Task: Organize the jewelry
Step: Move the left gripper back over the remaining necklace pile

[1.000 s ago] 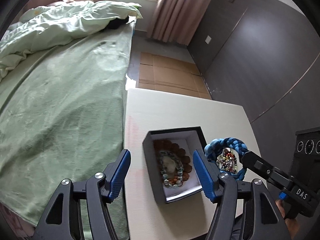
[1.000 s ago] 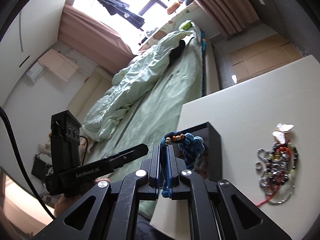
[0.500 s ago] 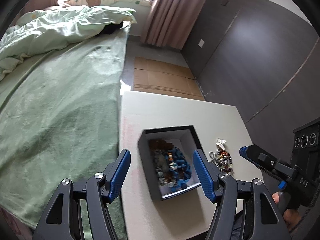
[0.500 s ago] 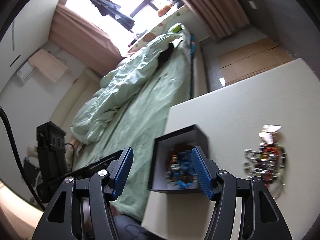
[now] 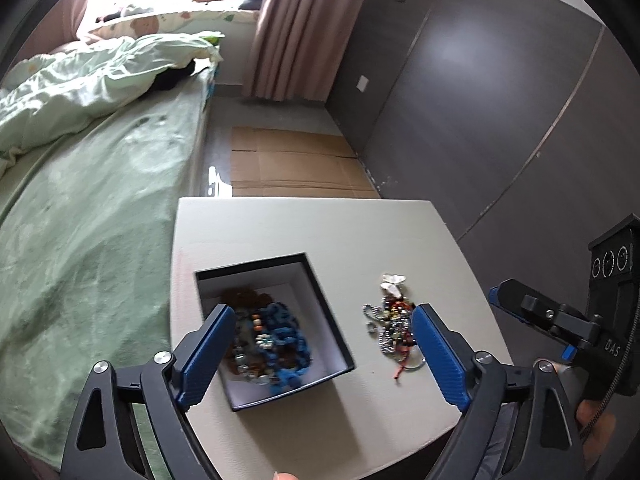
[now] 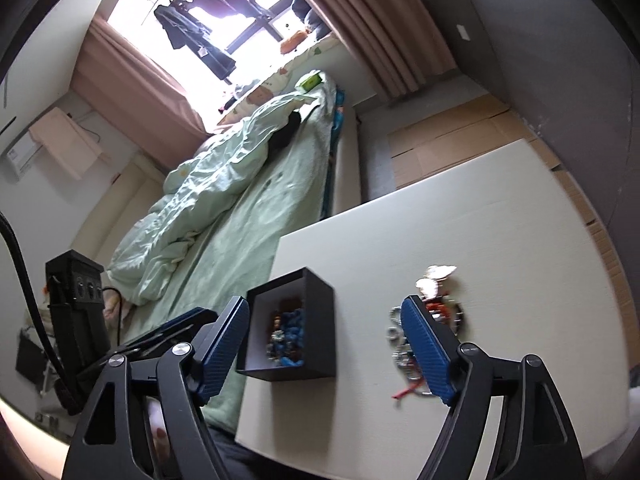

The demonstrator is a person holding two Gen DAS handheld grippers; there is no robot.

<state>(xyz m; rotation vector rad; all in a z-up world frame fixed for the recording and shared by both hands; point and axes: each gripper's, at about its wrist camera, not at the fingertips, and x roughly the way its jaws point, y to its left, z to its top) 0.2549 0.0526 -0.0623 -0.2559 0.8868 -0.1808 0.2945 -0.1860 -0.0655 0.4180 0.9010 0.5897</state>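
Bed flanks table (box possibly near its edge).

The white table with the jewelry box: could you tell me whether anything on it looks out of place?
Yes: a tangled pile of jewelry lies loose on the table, right of the black box that already holds the blue bracelet.

We are in a home bedroom: a bed with rumpled green duvet, pink curtains, laundry at the window.
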